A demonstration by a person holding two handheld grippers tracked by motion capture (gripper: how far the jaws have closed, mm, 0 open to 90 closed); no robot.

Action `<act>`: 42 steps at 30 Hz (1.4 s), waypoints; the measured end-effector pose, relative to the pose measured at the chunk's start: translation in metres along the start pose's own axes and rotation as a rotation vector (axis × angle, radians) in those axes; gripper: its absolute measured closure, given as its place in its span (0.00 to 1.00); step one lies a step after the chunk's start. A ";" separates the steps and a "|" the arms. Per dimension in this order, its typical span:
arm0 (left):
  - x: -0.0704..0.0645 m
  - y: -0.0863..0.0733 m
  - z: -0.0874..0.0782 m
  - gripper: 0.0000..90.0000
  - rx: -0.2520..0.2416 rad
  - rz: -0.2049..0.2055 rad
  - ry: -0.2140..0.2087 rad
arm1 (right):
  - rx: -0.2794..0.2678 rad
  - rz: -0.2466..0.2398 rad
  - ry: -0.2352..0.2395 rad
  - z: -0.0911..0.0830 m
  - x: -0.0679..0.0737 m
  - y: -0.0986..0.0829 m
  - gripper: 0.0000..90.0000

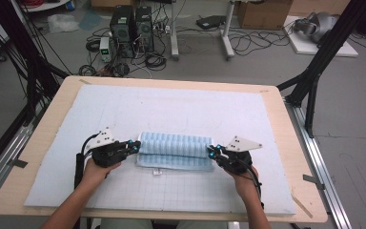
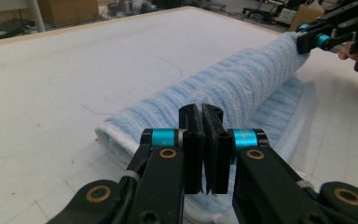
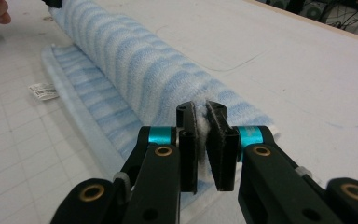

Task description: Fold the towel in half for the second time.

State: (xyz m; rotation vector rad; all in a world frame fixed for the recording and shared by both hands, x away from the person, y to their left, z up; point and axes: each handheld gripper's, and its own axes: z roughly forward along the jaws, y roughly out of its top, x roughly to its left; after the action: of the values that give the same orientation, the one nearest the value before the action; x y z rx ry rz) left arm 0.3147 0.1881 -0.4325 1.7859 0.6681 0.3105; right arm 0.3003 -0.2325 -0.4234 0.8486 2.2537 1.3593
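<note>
1. The towel (image 1: 174,150) lies on the foam mat (image 1: 124,109), a little toward 6 o'clock from the table's middle. It is blue and white striped, partly rolled, with the roll running from 9 to 3 o'clock and a flat tail still spread on the 6 o'clock side.

2. The left gripper (image 1: 134,145) sits at the roll's 9 o'clock end. In the left gripper view its jaws stand nearly together, pinched on the edge of the towel (image 2: 242,88).

3. The right gripper (image 1: 212,151) is at the 3 o'clock end. In the right gripper view a tuft of white terry shows between the pads, so the jaws are closed on cloth there too.

4. The step in hand, as I judge it, is rolling the towel on toward 6 o'clock over the remaining flat strip.

5. To do it well, both ends should turn together at the same pace; if one hand leads, the roll will likely cone or skew.

6. Keep a light pull outward, toward 9 and 3 o'clock, so the middle does not sag or bunch.

7. Keep the roll low, touching the flat part, so each turn lies snug.

8. The small label (image 3: 43,90) lies at the tail's edge; rolling squarely over it should tuck it in.

9. The pinch is only on the outer layer, so a hard tug could unwind it rather than turn it.
</note>
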 end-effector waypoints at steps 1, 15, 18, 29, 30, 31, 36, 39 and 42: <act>-0.001 0.000 0.000 0.96 0.004 -0.002 -0.002 | -0.002 0.002 0.003 -0.001 0.000 -0.001 0.93; 0.004 0.005 -0.006 0.62 -0.051 -0.131 -0.017 | 0.002 0.020 0.028 -0.015 0.001 -0.006 0.80; 0.003 0.005 -0.003 0.63 -0.047 -0.114 -0.003 | -0.047 0.017 -0.012 -0.026 0.001 -0.002 0.78; -0.009 -0.004 0.020 0.77 0.138 -0.082 -0.015 | 0.038 0.058 0.006 0.006 0.010 -0.002 0.72; -0.009 -0.006 0.021 0.78 0.168 -0.077 -0.012 | 0.058 0.056 0.001 0.010 0.010 -0.003 0.72; -0.009 -0.007 0.022 0.79 0.183 -0.078 -0.008 | 0.078 0.054 0.004 0.014 0.012 -0.004 0.72; -0.009 -0.011 0.025 0.81 0.242 -0.065 0.013 | 0.163 0.032 -0.015 0.025 0.012 -0.010 0.72; -0.010 -0.011 0.026 0.83 0.262 -0.048 0.030 | 0.185 0.044 -0.028 0.026 0.009 -0.013 0.73; -0.011 -0.011 0.027 0.85 0.280 -0.030 0.043 | 0.201 0.021 -0.048 0.025 0.010 -0.013 0.73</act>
State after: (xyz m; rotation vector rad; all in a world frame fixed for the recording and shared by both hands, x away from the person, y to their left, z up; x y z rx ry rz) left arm 0.3169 0.1631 -0.4502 2.0370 0.7995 0.2445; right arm 0.3040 -0.2138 -0.4466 0.9625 2.3783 1.1213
